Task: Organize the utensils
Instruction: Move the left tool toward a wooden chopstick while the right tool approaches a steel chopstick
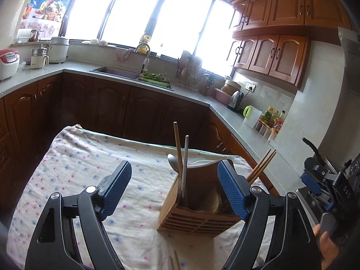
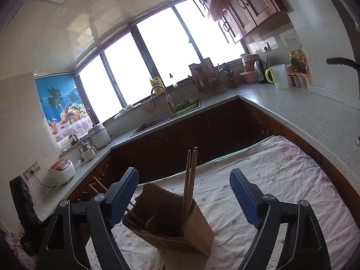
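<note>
Nearest: left gripper (image 1: pixel 174 177) and right gripper (image 2: pixel 184 187), both spread wide with nothing between the pads, poised just short of the holder, probably having let go of their loads. Next, on the floral cloth (image 1: pixel 78 164): wooden holder (image 1: pixel 198 204) standing upright, one compartment taking a wooden chopstick (image 1: pixel 177 148), a metal chopstick (image 1: pixel 185 164) and a spoon (image 1: pixel 173 162), another taking a chopstick pair (image 2: pixel 190 180), all leaning handle-up for easy retrieval; stray stick ends (image 1: pixel 174 261) at the near edge, likely awaiting sorting. Beyond: counter (image 2: pixel 303 110), sink (image 1: pixel 117 71), windows.
</note>
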Motion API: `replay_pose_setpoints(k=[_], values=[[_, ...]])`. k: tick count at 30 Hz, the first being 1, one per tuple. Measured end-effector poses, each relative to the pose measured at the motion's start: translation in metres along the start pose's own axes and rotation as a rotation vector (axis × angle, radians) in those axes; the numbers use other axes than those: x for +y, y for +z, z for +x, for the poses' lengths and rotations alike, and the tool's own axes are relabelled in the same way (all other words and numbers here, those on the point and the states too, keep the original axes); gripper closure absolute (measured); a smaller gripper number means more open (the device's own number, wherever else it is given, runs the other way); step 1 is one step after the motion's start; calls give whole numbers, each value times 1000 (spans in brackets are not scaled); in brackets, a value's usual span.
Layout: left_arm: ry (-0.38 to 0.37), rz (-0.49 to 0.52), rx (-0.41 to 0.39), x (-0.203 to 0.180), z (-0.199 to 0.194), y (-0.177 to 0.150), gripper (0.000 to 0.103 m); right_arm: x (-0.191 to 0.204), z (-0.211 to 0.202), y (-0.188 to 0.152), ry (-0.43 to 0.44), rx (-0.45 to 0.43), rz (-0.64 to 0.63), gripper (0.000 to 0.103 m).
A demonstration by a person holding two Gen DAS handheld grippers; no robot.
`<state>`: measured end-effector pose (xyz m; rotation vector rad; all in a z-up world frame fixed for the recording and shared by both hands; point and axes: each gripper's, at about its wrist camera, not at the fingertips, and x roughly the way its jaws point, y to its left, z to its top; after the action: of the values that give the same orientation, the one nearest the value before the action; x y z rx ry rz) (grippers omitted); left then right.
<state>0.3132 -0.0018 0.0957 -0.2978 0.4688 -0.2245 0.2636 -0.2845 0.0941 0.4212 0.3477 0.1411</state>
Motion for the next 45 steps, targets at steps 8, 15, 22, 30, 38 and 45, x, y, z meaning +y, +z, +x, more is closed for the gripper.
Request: replay_pose_setpoints(k=[8,15,22,30,38,45], values=[[2,-65,46,25,-29,-26,22,-17,-44,-18,-30,-10,11,6],[4,-78,88,29,-44,-52,22,-30,-74,-42,-74,7,29,6],[1,-68,147,26,-48,-80,22,-40,-90,-69,-117,55,14,6],[-14,-19,209,15,-43,-104,23,-49,-90,-97,-164,133,-4,7],[-55,40,270,-1,-30,-113,46,-52,-82,-105,-181,179,-13,19],[-75,75,333,-13,-14,-123,53,-55,-74,-111,-184,217,-14,32]])
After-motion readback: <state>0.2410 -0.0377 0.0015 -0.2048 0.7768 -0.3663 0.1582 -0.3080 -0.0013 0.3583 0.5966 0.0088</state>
